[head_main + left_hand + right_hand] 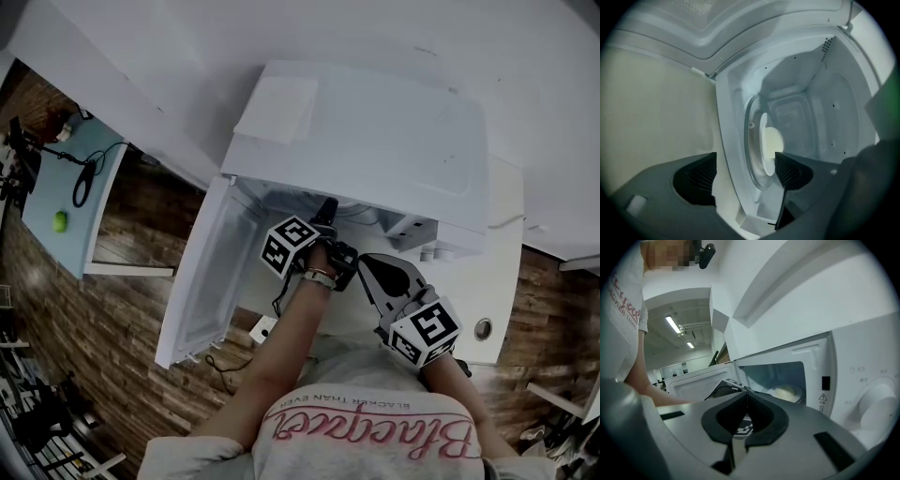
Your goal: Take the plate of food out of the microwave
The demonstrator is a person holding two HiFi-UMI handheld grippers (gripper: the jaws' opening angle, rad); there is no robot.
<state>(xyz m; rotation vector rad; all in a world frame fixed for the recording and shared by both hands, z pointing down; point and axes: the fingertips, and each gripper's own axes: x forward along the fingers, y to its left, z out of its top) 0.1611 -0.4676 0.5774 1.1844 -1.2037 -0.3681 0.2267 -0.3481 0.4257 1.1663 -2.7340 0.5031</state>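
Reaching tool: your left gripper [745, 171] is at the mouth of the microwave [375, 141]. Its jaws are spread wide and clamp nothing. The oven's front frame and the plate show in the gap between them.
Idle tool: your right gripper [746, 394] hangs outside, in front of the oven. Its jaws are pressed together and it is empty.
Door: the door [202, 281] is swung wide to the left, so the way in is free.
Plate: the plate [764, 123] is small and white. It sits on the glass turntable [752, 157] at the middle of the oven floor. The left gripper view is rolled, so it reads almost edge-on.
Food: a pale rounded mound [776, 140] lies at the plate's centre. What kind of food it is cannot be made out.
Stage: this looks like the approach. One jaw tip overlaps the plate's rim in the left gripper view, but whether they touch cannot be told.
Handling: expect a stiff, glazed plate, slick under the pads and fairly light. It will likely chip if knocked on the frame. The food lies loose and will probably slide if you tilt the plate.
Hold: take the near rim, one jaw over and one under, short of the food. Close firmly and keep the plate level.
Risk: the turntable probably rests loose and may drag along with the plate. Lift the plate slightly before you draw it out over the front frame.
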